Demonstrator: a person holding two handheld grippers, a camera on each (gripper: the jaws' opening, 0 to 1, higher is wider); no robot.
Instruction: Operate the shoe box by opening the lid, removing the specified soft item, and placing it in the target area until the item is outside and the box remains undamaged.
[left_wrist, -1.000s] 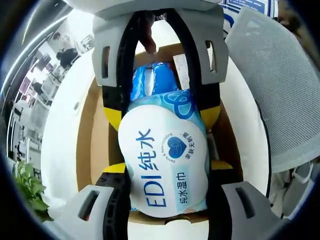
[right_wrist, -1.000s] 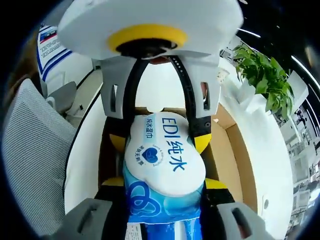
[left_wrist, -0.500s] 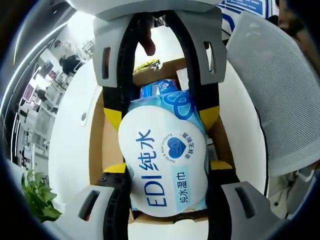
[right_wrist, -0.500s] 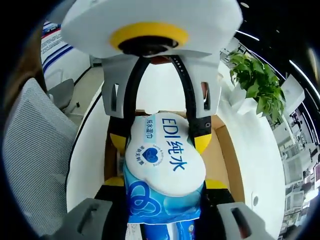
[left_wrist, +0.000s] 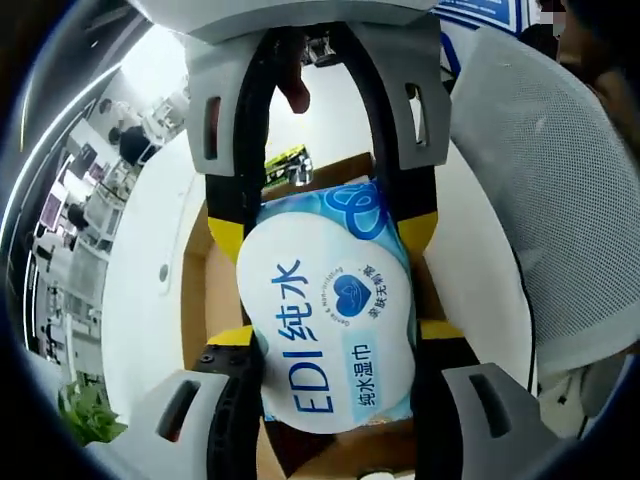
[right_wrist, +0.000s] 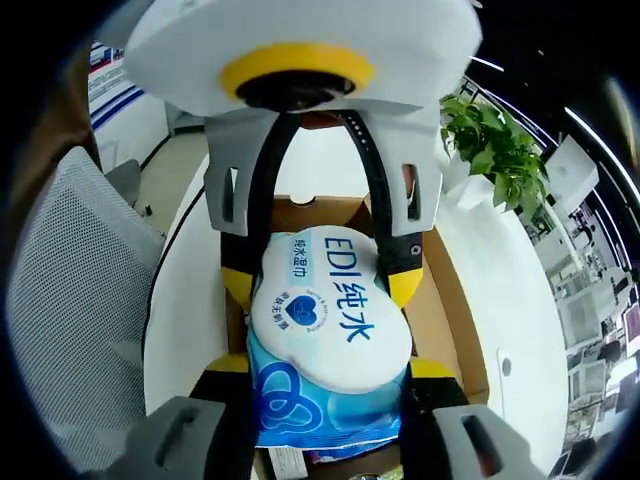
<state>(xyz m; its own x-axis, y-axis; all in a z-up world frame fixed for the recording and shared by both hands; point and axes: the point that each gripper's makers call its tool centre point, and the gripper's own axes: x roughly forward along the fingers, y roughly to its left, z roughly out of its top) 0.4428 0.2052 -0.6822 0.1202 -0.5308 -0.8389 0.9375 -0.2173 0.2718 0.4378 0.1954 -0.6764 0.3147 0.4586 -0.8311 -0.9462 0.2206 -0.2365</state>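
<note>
Wet wipes pack (left_wrist: 325, 320) pinched from opposite ends by left gripper (left_wrist: 325, 225) and right gripper (right_wrist: 318, 285), jaws of both pressed against its sides. Held above open cardboard shoe box (right_wrist: 450, 310), not touching it. Box on white table (right_wrist: 520, 300). Grey mesh chair (left_wrist: 540, 190) just beside table. Green plant (right_wrist: 495, 150) past far table edge.
</note>
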